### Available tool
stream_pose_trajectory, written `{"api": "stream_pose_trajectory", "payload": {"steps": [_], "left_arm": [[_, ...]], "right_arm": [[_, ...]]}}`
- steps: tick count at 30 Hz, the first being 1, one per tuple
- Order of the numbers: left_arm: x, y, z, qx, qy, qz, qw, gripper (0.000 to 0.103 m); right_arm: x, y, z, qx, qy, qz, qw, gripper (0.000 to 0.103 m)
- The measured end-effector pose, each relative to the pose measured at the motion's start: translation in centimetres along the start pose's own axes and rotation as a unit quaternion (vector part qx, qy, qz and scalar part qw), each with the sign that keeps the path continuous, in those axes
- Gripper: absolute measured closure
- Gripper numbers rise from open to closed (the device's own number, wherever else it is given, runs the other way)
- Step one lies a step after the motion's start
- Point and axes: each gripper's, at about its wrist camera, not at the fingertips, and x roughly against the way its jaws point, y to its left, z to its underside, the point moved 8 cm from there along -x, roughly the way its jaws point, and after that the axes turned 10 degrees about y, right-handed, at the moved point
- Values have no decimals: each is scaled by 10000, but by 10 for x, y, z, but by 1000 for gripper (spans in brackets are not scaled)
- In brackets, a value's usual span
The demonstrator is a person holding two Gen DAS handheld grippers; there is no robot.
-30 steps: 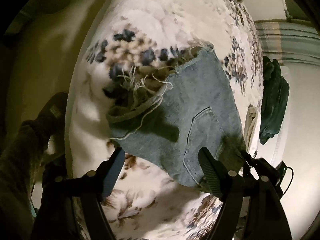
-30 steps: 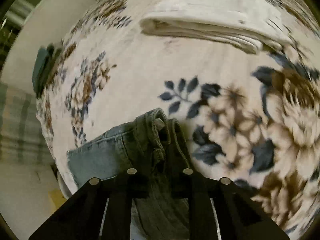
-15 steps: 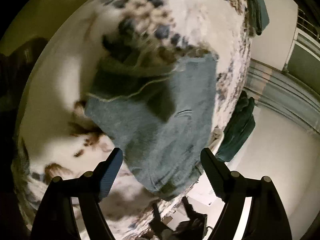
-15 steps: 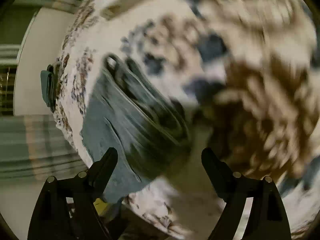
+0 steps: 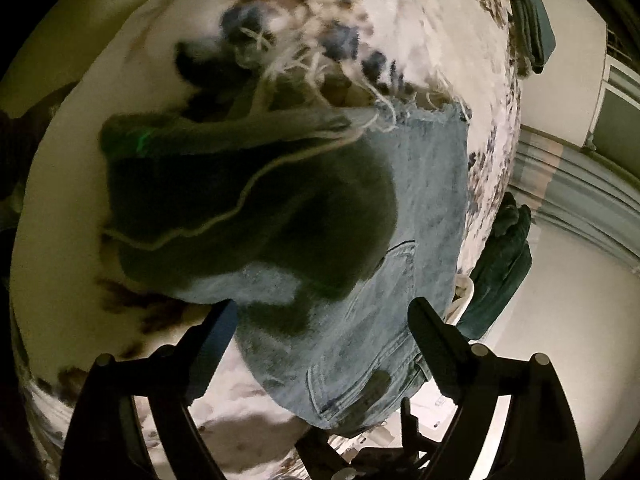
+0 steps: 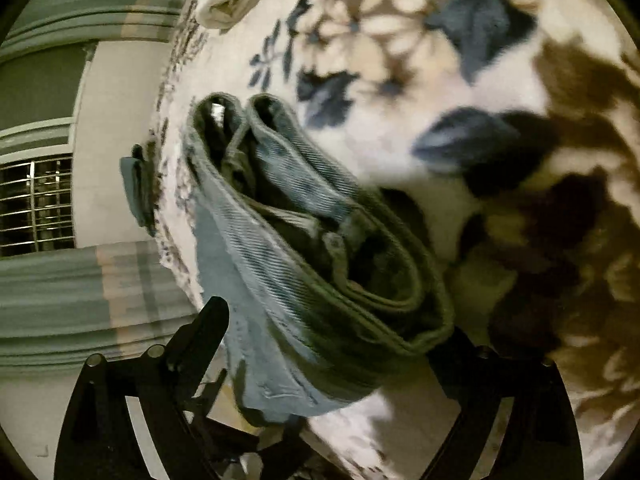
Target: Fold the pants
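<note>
Home bedroom — floral bedspread point(image 5: 424, 40), curtains point(image 6: 80, 292)

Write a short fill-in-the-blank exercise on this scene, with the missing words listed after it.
1. The denim shorts lie on a bedspread printed with ____.
2. The left gripper has its jaws ____.
3. The hem of the shorts is ____, with loose white threads.
4. The right gripper holds ____.

Missing words: flowers; open; frayed; nothing

**Cloth under matt black fingers**

I see faded blue denim pants point(image 5: 420, 208), coarse twill with frayed white threads at the hem. They lie on a soft, fuzzy floral blanket point(image 6: 460, 40). My grippers' fingers point(image 5: 430, 328) look like matt black plastic.
</note>
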Motion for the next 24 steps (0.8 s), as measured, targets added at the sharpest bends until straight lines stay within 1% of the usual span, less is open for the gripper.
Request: {"api": "stream_pose_trajectory", "payload": {"steps": [6,9,12,16,18,20,21,23,24], "left_arm": [[-3,-14,-10,-251,33,-89,9996,17],[-8,-19,-15,-304,42,-225,9993,17],[-9,-27,-12,-451,38,-348,9984,17],[0,-34,-16,-603,56,-360,9975,17],[5,-25,-19,-592,61,-435,9973,17],[6,-18,-24,-397,99,-488,9980,17],[6,-17,-27,-286,92,-455,9985,17],[2,-19,-30,-187,107,-512,9985,17],[-2,-22,-32,-162,108,-571,9982,17]], "right_arm": [[4,-1,-3,-86,-54,-307,9995,8],[3,-3,-4,-89,-40,-305,9995,8],[3,-2,-6,-89,-46,-320,9994,8],[7,-2,2,-121,15,-385,9992,8],[7,-6,13,-186,130,-374,9990,8],[3,-10,24,-203,247,-332,9989,8],[-1,-11,27,-187,291,-287,9990,8],[-5,-11,26,-168,277,-210,9993,8],[-7,-10,22,-229,247,-249,9991,8]]}}
